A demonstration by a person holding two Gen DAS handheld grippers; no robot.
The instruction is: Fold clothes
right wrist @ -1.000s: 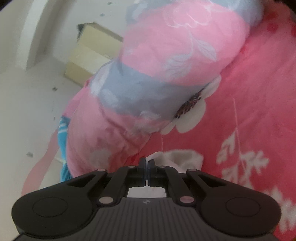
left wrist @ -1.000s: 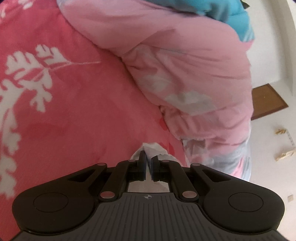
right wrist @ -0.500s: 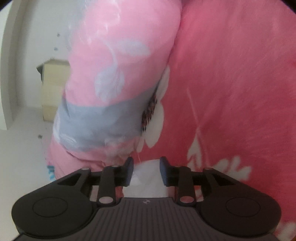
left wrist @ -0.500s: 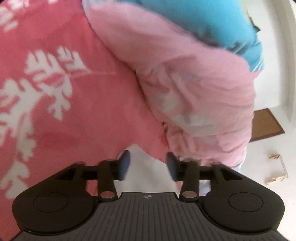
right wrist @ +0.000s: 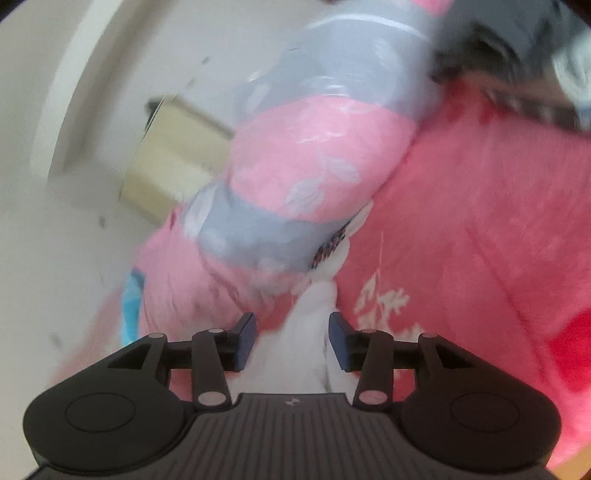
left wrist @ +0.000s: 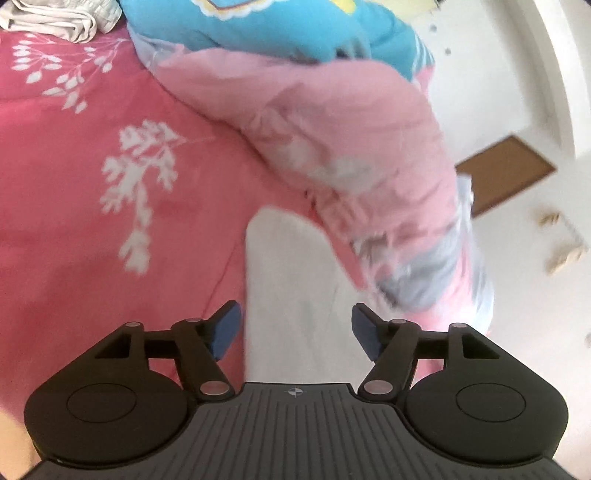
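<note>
A white garment lies on the red floral bedspread, its end against a rolled pink and grey quilt. My left gripper hangs just above it, jaws opening, and the cloth lies between the blue pads without being pinched. In the right wrist view the same white garment runs up between the jaws of my right gripper, which are opening too. Its pads stand clear of the cloth on both sides.
The rolled quilt borders the bed on the floor side, with a blue patterned blanket on top. A beige bundle lies at the far left. A pale cabinet and a brown mat are on the white floor.
Both grippers were shut on the white garment a second ago and have let it go. Both have drawn back from the quilt, so more of the garment shows.
</note>
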